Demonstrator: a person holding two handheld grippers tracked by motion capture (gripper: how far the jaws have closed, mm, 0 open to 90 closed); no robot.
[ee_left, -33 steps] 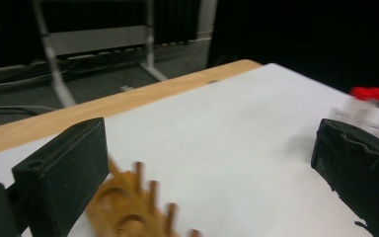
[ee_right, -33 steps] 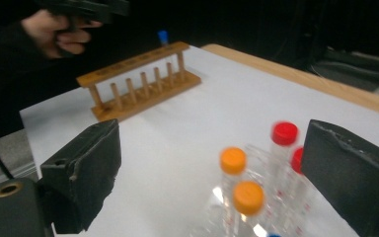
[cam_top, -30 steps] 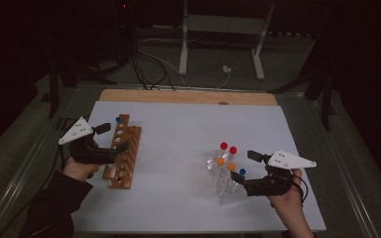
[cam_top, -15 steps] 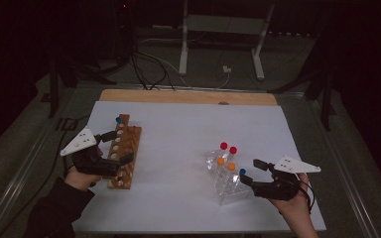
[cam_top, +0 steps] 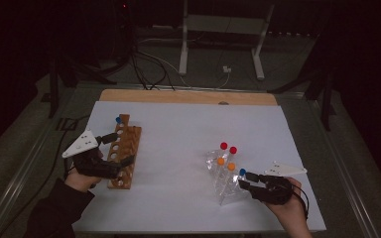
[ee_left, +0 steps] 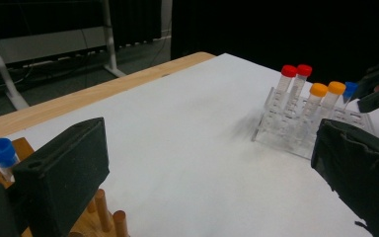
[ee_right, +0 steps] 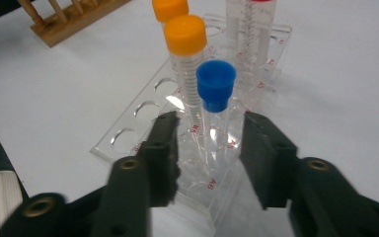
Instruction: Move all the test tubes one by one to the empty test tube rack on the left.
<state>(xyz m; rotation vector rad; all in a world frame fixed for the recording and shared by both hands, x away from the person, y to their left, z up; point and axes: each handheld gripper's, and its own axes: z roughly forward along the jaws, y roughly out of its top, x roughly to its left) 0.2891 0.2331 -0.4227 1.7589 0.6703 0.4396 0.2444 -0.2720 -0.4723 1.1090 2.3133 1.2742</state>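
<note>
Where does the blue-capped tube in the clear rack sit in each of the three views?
High view: blue-capped tube at lower right, just ahead of the right gripper.
Left gripper view: far right edge, behind the orange caps.
Right gripper view: centre, between the jaws.
Shared landmark: nearest orange-capped tube.

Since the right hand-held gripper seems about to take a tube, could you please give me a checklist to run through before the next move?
1. Blue-capped tube between the jaws of the right hand-held gripper: ok.
2. Pads pressing on the tube: not ok; jaws have just been closing, gaps remain on both sides.
3. Tube upright in the clear rack: ok.
4. Orange-capped tube apart from the jaws: ok, but close behind.
5. Wooden rack has free holes: ok.
6. Left hand-held gripper steadying the wooden rack: cannot tell whether it touches.
</note>
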